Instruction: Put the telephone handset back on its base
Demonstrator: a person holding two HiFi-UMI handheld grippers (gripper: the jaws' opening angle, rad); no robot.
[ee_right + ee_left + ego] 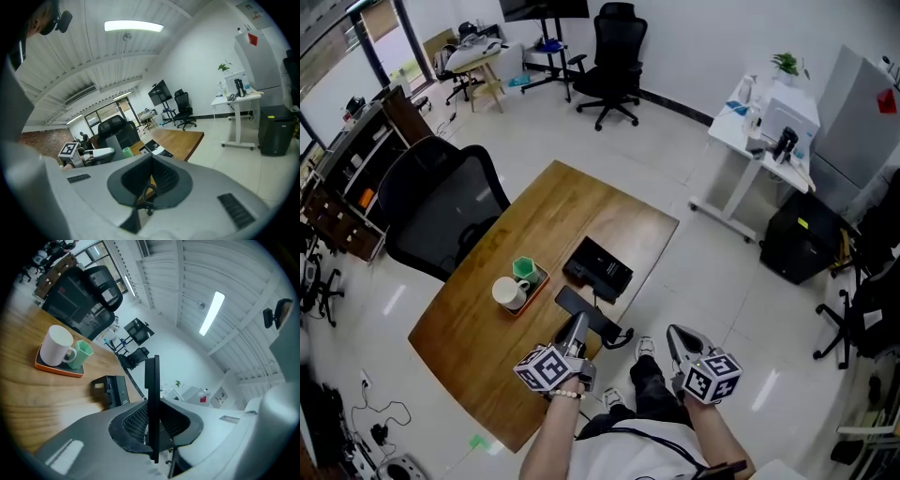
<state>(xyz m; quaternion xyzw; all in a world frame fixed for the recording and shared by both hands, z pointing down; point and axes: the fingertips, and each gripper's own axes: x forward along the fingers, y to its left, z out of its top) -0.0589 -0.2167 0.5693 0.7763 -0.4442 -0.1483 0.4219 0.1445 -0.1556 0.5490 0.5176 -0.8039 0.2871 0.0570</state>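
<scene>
The black telephone base [598,265] lies on the wooden table [487,337], with its cord [619,337] curling off the near edge. My left gripper [577,328] is shut on the black handset [581,306], holding it just in front of the base. In the left gripper view the handset [152,404] stands edge-on between the pads, and the base [112,390] lies beyond it to the left. My right gripper [678,339] hangs off the table's near edge, shut, with nothing in it. In the right gripper view its jaws [149,176] meet over the cord [145,194].
An orange tray [525,298] left of the base carries a white mug [509,292] and a green cup [523,269]. A black office chair [441,211] stands at the table's far left side. White floor lies to the right, with a desk [759,141] further off.
</scene>
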